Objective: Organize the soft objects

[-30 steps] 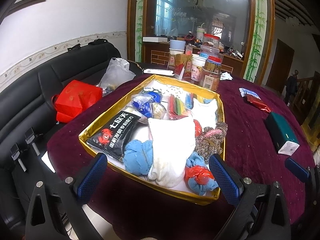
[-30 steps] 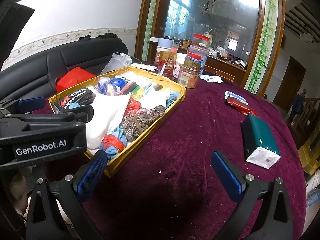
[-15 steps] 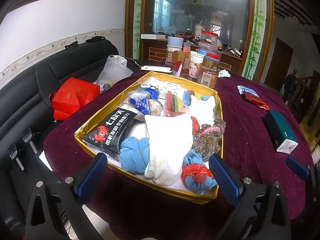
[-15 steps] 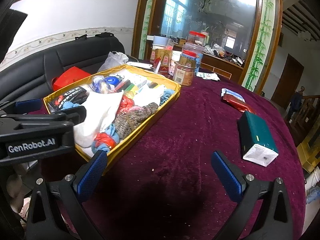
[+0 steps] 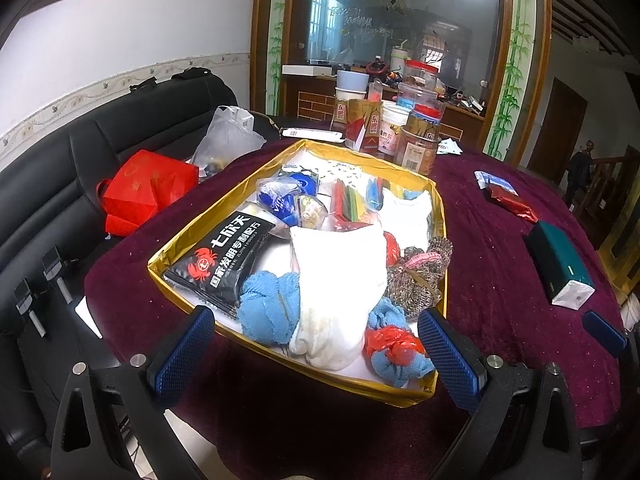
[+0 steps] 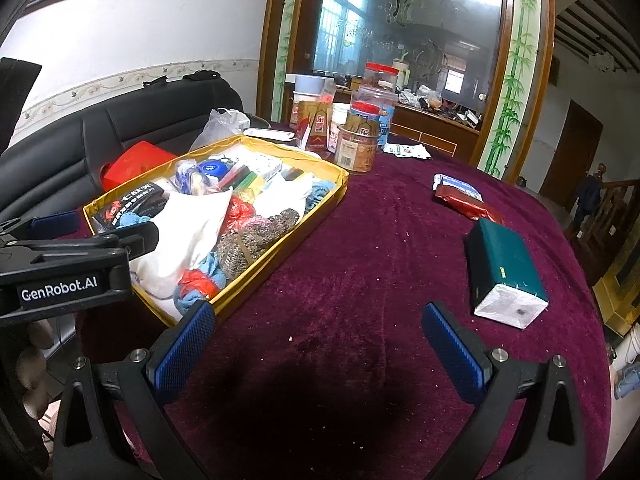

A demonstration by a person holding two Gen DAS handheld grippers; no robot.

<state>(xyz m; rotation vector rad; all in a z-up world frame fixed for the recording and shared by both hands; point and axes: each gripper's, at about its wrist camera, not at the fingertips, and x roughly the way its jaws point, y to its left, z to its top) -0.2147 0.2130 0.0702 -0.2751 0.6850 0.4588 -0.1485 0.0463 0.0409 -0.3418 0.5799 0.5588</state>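
Note:
A gold tray [image 5: 224, 204] on the maroon tablecloth holds soft things: a white cloth [image 5: 340, 280], a blue towel [image 5: 270, 304], a red-and-blue bundle [image 5: 396, 350], a brown knitted piece [image 5: 418, 276] and a black snack packet [image 5: 224, 256]. My left gripper [image 5: 316, 344] is open and empty, just short of the tray's near edge. My right gripper [image 6: 318, 340] is open and empty over bare tablecloth to the right of the tray [image 6: 320, 212]. The white cloth [image 6: 188, 236] and the knitted piece [image 6: 256, 240] also show in the right wrist view.
A green tissue box [image 6: 504, 268] and a red packet [image 6: 464, 204] lie right of the tray. Jars and cartons [image 6: 360, 136] stand behind it. A black sofa [image 5: 60, 184] with a red bag [image 5: 148, 188] and a plastic bag [image 5: 226, 140] is left of the table.
Both grippers have pulled back and up slightly from the tray; both stayed open and empty. Nothing in the tray has moved.

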